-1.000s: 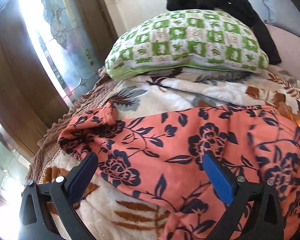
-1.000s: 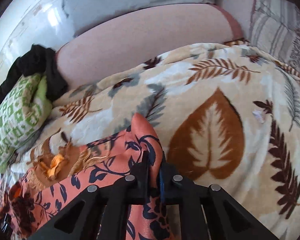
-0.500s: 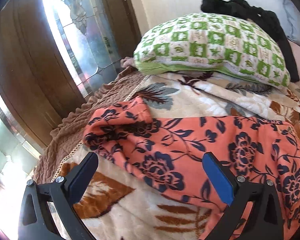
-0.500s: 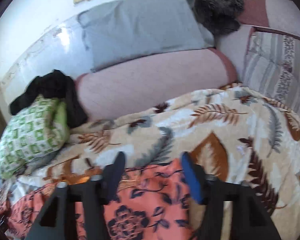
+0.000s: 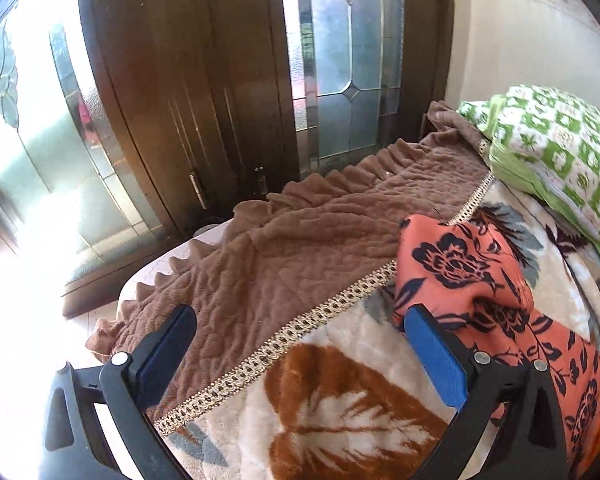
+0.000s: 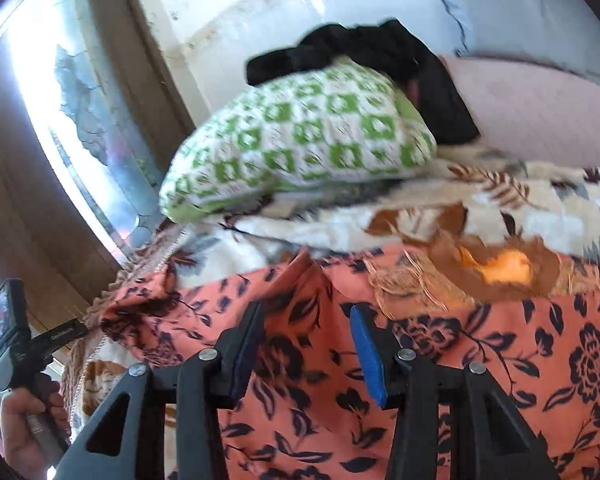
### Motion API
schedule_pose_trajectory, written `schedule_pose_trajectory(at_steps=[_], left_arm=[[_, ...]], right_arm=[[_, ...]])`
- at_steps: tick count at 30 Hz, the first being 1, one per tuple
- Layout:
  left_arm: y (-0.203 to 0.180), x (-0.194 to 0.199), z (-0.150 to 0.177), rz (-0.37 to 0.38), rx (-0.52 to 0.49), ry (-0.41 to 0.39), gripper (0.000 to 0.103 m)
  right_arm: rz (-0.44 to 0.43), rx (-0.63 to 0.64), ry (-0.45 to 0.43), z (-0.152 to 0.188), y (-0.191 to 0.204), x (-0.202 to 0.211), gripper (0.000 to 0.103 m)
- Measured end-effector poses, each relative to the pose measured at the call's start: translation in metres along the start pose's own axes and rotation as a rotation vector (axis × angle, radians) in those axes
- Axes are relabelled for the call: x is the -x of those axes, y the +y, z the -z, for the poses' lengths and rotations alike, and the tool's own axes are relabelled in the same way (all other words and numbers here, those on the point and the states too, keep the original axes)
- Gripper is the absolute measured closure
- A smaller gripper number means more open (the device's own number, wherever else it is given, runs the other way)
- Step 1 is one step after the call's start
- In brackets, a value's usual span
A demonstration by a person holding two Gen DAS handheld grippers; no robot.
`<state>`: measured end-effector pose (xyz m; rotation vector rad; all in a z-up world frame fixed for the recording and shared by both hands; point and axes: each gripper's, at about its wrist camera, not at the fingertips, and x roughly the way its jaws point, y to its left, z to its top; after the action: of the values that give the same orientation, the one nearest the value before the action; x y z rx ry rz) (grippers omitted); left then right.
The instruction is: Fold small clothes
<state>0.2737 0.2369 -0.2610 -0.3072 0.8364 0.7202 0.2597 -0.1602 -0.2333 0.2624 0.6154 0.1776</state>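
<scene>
On leaf-print blanket [image 5: 332, 412] by glass door [image 5: 340, 60], coral floral garment [image 6: 480, 360] lies; L tongs [image 5: 300, 360] & R tongs [image 6: 306, 352] both agape, holding nothing.

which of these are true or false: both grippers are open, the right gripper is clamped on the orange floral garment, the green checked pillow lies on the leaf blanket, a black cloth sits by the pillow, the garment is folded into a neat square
1. Both grippers are open. True: the left gripper and right gripper show gaps between their fingers.
2. The right gripper is clamped on the orange floral garment. False: it is open over it.
3. The green checked pillow lies on the leaf blanket. True.
4. A black cloth sits by the pillow. True: behind its far edge.
5. The garment is folded into a neat square. False: it lies spread and rumpled.
</scene>
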Motion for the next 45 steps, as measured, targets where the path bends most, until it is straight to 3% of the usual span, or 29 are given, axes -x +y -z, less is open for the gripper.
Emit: schedule_pose_trajectory(at_steps=[4,6,9,10,12,15,20,24,29,31,32,33,37,39,42,45], left_arm=[[0.015,-0.005,-0.006,0.014,0.031,0.017,0.0],[0.021,-0.01,-0.01,0.033,0.042,0.035,0.0],[0.032,-0.018,-0.014,0.054,0.069,0.053,0.0],[0.036,-0.019,-0.015,0.058,0.077,0.049,0.0],[0.038,-0.021,-0.018,0.084,0.081,0.036,0.007],[0.028,-0.019,-0.02,0.118,0.01,-0.024,0.008],[-0.017,-0.007,-0.013,0.213,-0.199,-0.13,0.008],[-0.054,-0.01,-0.001,0.154,-0.334,-0.166,0.004],[-0.077,-0.033,0.001,0.112,-0.366,-0.13,0.005],[-0.079,-0.04,-0.003,0.147,-0.349,-0.108,0.033],[-0.079,-0.044,-0.006,0.192,-0.331,-0.074,0.075],[-0.077,-0.051,-0.008,0.233,-0.307,-0.031,0.094],[-0.068,-0.045,-0.011,0.295,-0.239,-0.047,0.096],[-0.067,-0.023,-0.013,0.366,-0.222,-0.103,0.096],[-0.076,0.017,-0.01,0.402,-0.274,-0.201,0.096],[-0.088,0.057,-0.01,0.515,-0.288,-0.256,0.096]], right_arm=[[0.07,0.026,0.065,0.006,0.004,-0.006,0.053],[0.026,-0.004,0.138,0.02,-0.005,-0.015,0.053],[0.032,0.025,0.407,0.057,-0.01,-0.057,0.055],[0.046,0.051,0.41,0.065,-0.01,-0.058,0.056],[0.018,0.072,0.337,0.064,-0.009,-0.035,0.056],[-0.055,0.037,0.245,0.062,-0.019,0.005,0.055],[-0.004,-0.04,0.269,0.075,-0.057,0.027,0.055],[-0.012,-0.179,0.287,0.073,-0.085,0.015,0.055],[-0.061,-0.16,0.252,0.067,-0.076,0.022,0.055],[-0.076,-0.172,0.255,0.069,-0.076,0.024,0.055],[-0.079,-0.181,0.256,0.07,-0.078,0.024,0.055],[-0.078,-0.188,0.255,0.069,-0.08,0.025,0.055],[-0.062,-0.199,0.221,0.064,-0.085,0.033,0.055],[-0.07,-0.221,0.208,0.06,-0.089,0.039,0.055],[-0.073,-0.243,0.178,0.053,-0.092,0.047,0.055],[-0.069,-0.242,0.139,0.046,-0.092,0.057,0.055]])
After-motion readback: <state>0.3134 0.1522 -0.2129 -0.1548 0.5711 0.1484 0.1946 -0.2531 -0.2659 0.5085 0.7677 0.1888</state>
